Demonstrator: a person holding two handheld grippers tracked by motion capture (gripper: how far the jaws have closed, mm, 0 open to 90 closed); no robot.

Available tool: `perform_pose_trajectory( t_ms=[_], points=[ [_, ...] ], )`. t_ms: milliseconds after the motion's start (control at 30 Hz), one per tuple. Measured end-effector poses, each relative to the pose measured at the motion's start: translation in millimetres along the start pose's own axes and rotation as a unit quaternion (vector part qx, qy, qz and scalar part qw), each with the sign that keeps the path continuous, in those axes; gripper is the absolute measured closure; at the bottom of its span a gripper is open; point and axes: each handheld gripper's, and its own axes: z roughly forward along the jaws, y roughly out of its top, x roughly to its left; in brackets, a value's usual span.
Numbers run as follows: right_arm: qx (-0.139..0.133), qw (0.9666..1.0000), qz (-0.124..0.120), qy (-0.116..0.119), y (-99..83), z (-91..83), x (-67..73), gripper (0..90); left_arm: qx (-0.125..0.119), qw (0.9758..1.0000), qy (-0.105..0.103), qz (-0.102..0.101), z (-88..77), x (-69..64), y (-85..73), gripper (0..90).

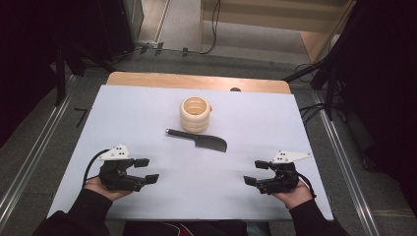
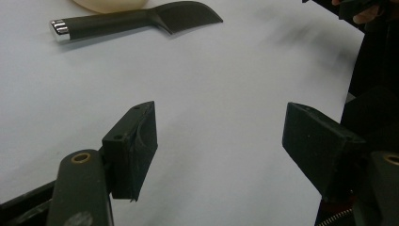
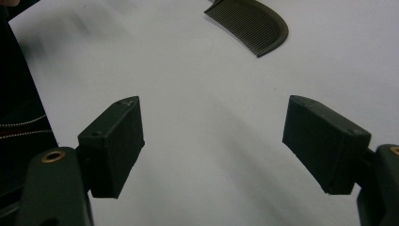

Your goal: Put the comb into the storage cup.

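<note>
**Both grippers wide open, comb untouched**

The dark plastic comb with a slim handle [image 1: 197, 140] lies flat on the matte white table sheet [image 1: 147, 113], its chrome-capped handle end and curved, fine-toothed head plain to see. Just behind the comb stands a cream ribbed ring-shaped holder [image 1: 195, 113]. Nearer than the comb, well apart, the left gripper [image 1: 147, 170] and right gripper [image 1: 256, 172] rest with blocky black jaws spread, nothing between them

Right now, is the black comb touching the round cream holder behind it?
Apart. In the high view a strip of bare white table shows between the comb and the cream holder, so the comb lies just in front of it.
</note>
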Motion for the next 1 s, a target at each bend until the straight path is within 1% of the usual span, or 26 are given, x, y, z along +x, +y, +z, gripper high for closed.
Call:
perform_pose_trajectory(
  t_ms=[467,633,733,1000],
  points=[
    [0.003,1.0000,-0.001,0.004,-0.1,-0.6,1.2,18.8,0.001,1.0000,-0.003,0.002,-0.2,-1.6,0.1,27.4],
    [0.002,1.0000,0.000,0.004,-0.8,-1.5,1.0,18.8,-0.001,1.0000,-0.004,0.000,0.7,-2.6,0.6,27.4],
    [0.000,1.0000,0.002,0.003,-0.9,-1.9,1.3,18.9,0.003,1.0000,-0.006,-0.002,0.9,-2.1,0.9,27.4],
    [0.002,1.0000,0.000,0.004,-0.6,-1.3,1.6,19.0,0.001,1.0000,-0.004,-0.004,0.5,-2.2,0.9,27.4]
  ],
)
